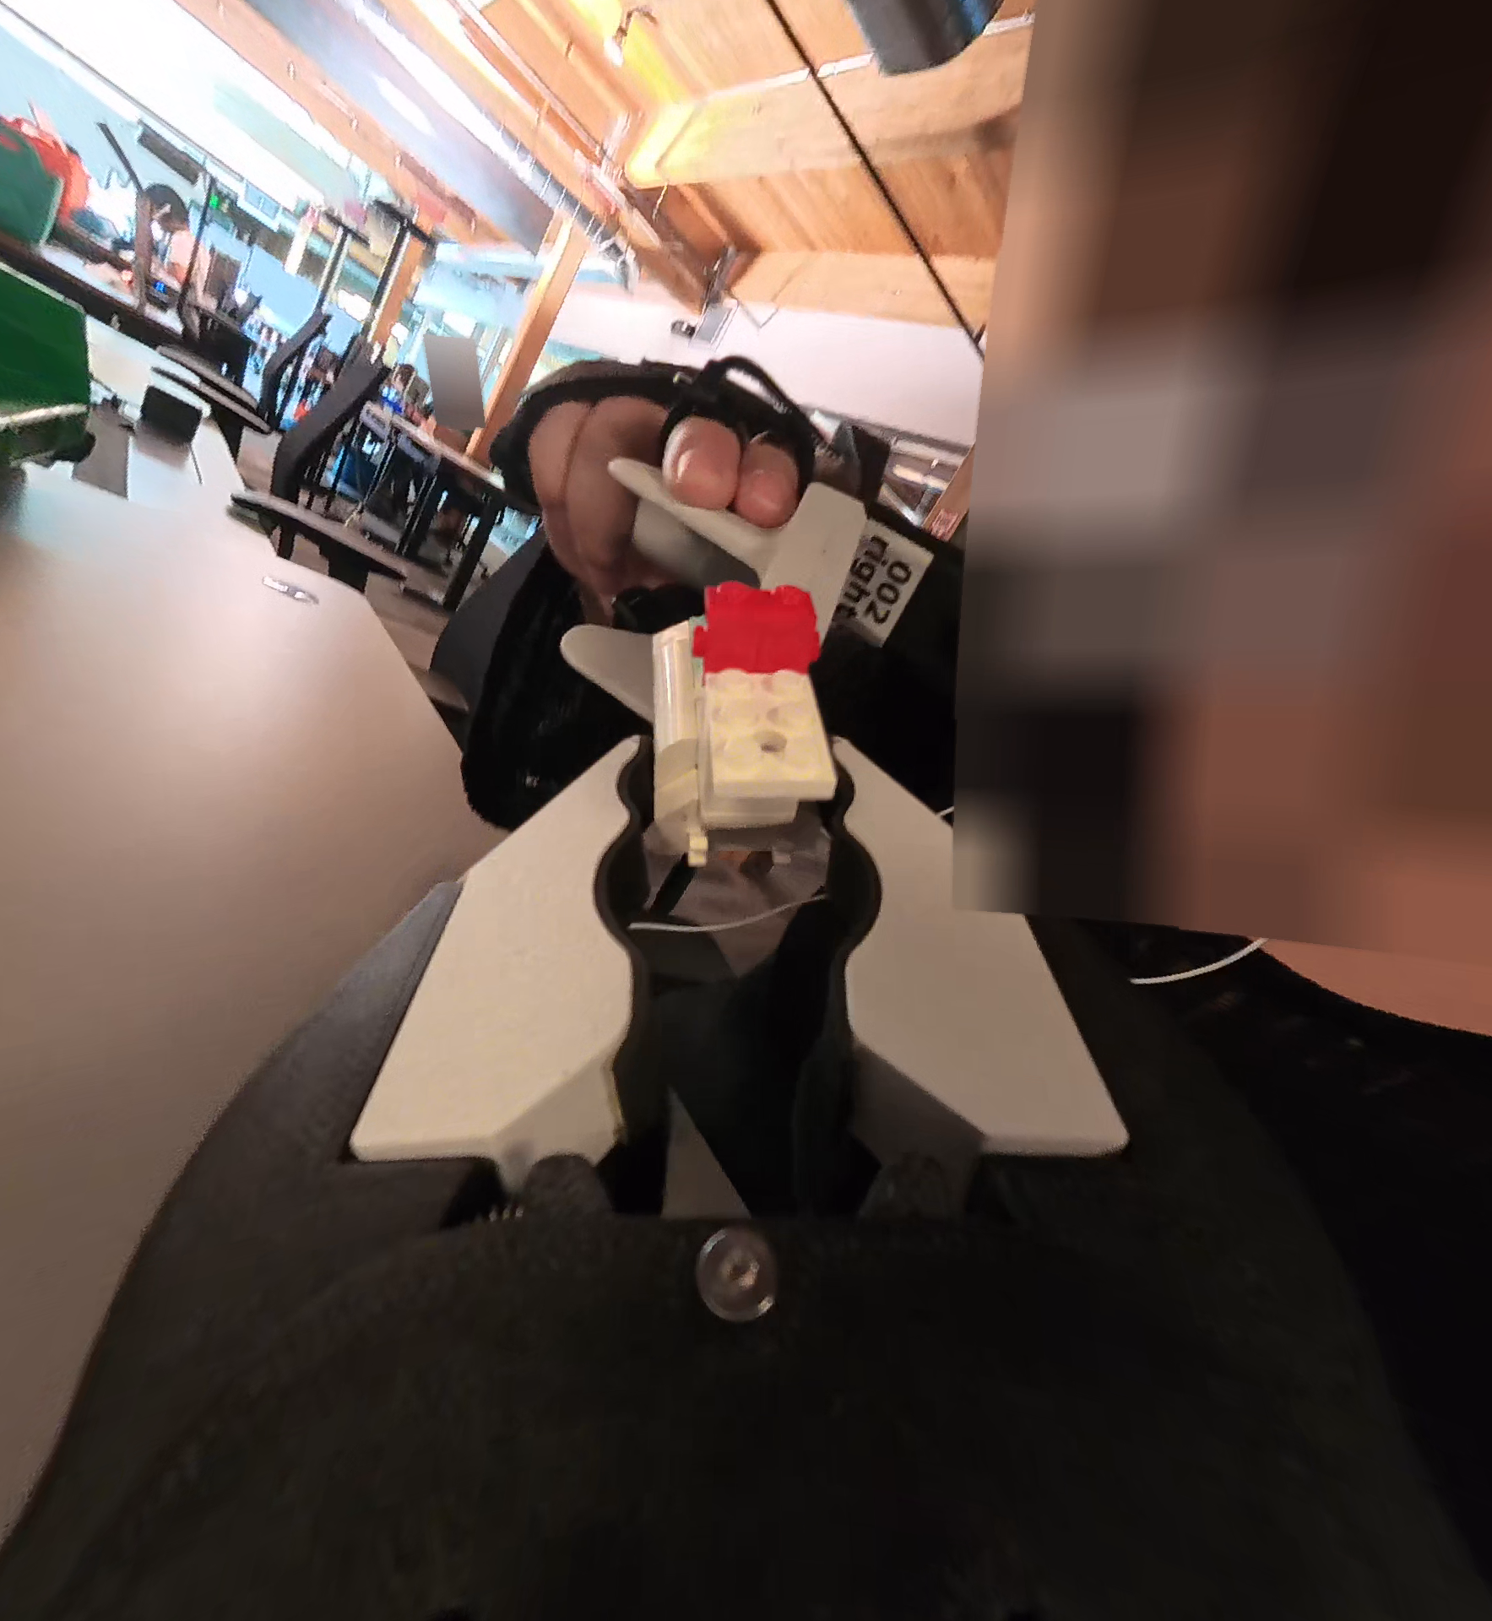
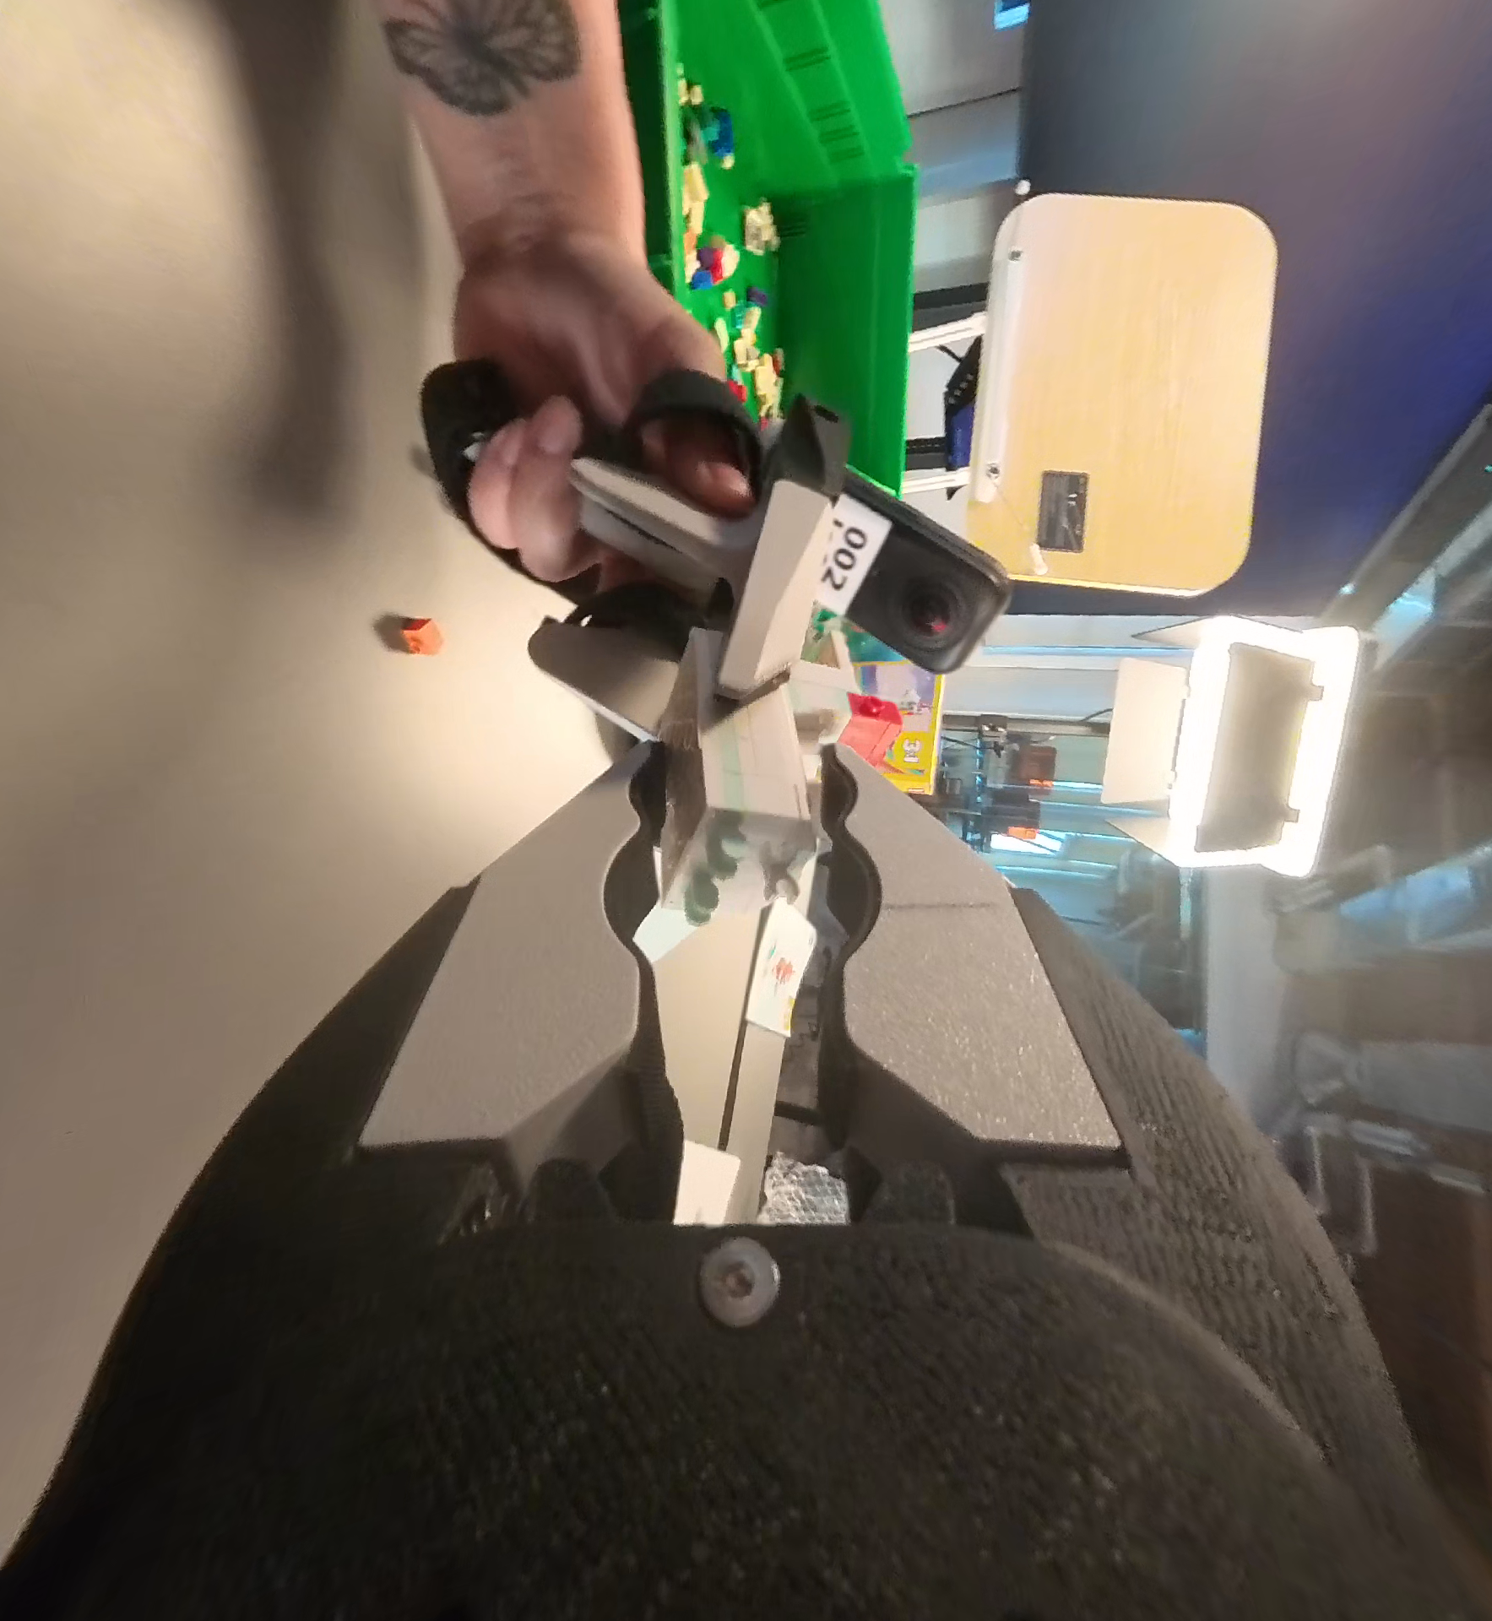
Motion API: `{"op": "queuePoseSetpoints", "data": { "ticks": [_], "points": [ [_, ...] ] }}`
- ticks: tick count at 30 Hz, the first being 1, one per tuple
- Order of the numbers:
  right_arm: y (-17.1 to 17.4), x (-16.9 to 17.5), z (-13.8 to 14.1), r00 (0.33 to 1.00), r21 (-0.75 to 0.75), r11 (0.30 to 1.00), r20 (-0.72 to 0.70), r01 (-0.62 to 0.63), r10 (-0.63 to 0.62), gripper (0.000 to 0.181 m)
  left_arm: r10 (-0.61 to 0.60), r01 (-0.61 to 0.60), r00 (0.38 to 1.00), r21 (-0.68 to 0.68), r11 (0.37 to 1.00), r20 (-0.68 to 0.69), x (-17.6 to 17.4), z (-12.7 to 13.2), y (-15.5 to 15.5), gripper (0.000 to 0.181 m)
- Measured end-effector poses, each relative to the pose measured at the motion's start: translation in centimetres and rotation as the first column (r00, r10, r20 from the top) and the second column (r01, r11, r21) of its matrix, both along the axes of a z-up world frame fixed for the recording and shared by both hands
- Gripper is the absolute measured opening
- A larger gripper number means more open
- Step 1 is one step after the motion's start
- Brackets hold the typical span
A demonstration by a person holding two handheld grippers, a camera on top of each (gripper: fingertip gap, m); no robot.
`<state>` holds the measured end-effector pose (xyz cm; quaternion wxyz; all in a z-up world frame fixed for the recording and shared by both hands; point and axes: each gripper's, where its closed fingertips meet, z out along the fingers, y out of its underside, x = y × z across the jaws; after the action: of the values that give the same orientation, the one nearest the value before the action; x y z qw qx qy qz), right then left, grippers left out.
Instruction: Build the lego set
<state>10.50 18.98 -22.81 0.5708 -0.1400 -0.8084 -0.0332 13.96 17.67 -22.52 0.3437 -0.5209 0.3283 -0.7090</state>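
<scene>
A small white lego assembly (image 1: 764, 746) with a red piece (image 1: 755, 627) on its far end is held up in the air between both grippers. My left gripper (image 1: 742, 763) is shut on the white end. In its view my right gripper (image 1: 707, 614), held by a hand, closes around the red end. In the right wrist view the white assembly (image 2: 755, 763) and a clear piece (image 2: 724, 860) fill the gap between my right gripper's (image 2: 738, 763) fingertips. The left gripper (image 2: 707, 710) meets it from the far side. The contact points are partly hidden.
A green bin (image 2: 856, 263) with several loose bricks (image 2: 742, 289) stands on the table (image 2: 154, 439) behind the left hand. A small orange-red brick (image 2: 413, 633) lies on the tabletop. A yellow box (image 2: 913, 746) stands beyond. Office chairs (image 1: 312, 395) are farther off.
</scene>
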Motion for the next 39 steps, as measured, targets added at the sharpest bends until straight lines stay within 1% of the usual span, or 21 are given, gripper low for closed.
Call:
{"op": "queuePoseSetpoints", "data": {
  "ticks": [1, 5, 8, 14, 19, 26, 33, 36, 39],
  "points": [
    [-0.1, 0.0, -0.1, 1.0, -0.007, 1.0, 0.01, 0.002, -0.002, 0.035, 0.002, -0.002, 1.0, 0.012, 1.0, -0.017, 0.1, -0.2, 0.0, 0.036],
    [-0.2, 0.2, -0.4, 0.999, -0.053, 0.998, 0.049, 0.015, -0.013, 0.034, 0.038, -0.03, 0.996, 0.091, 0.995, -0.085, 0.5, -0.5, -0.4, 0.036],
    [-0.4, 0.3, -0.3, 0.998, -0.079, 0.997, 0.06, 0.01, -0.005, 0.034, 0.036, -0.024, 0.994, 0.114, 0.993, -0.102, 0.6, -0.3, -0.8, 0.036],
    [-0.9, 0.5, -0.5, 0.996, -0.026, 0.999, 0.079, -0.033, 0.035, 0.033, 0.011, 0.002, 0.993, 0.11, 0.994, -0.118, 0.9, -0.3, -1.3, 0.036],
    [-1.1, 0.7, -0.8, 0.994, 0.054, 0.996, 0.089, -0.065, 0.06, 0.033, -0.036, 0.043, 0.993, 0.055, 0.998, -0.113, 1.1, -0.5, -1.5, 0.036],
    [-1.0, 1.0, -1.5, 0.99, 0.025, 0.999, 0.132, -0.046, 0.042, 0.032, -0.012, 0.027, 0.986, 0.09, 0.996, -0.169, 1.6, -1.2, -1.4, 0.036],
    [-0.8, 1.3, -2.3, 0.983, 0.114, 0.992, 0.182, -0.053, 0.032, 0.032, -0.005, 0.024, 0.979, 0.089, 0.996, -0.204, 2.0, -2.2, -1.1, 0.036],
    [-0.6, 1.3, -2.6, 0.988, 0.128, 0.991, 0.155, -0.048, 0.028, 0.032, 0.02, 0.004, 0.975, 0.108, 0.994, -0.22, 2.2, -2.5, -0.7, 0.036],
    [0.0, 1.1, -2.4, 0.995, 0.056, 0.998, 0.097, -0.011, 0.006, 0.034, 0.058, -0.036, 0.977, 0.111, 0.993, -0.205, 2.1, -2.3, 0.0, 0.036]
  ]
}}
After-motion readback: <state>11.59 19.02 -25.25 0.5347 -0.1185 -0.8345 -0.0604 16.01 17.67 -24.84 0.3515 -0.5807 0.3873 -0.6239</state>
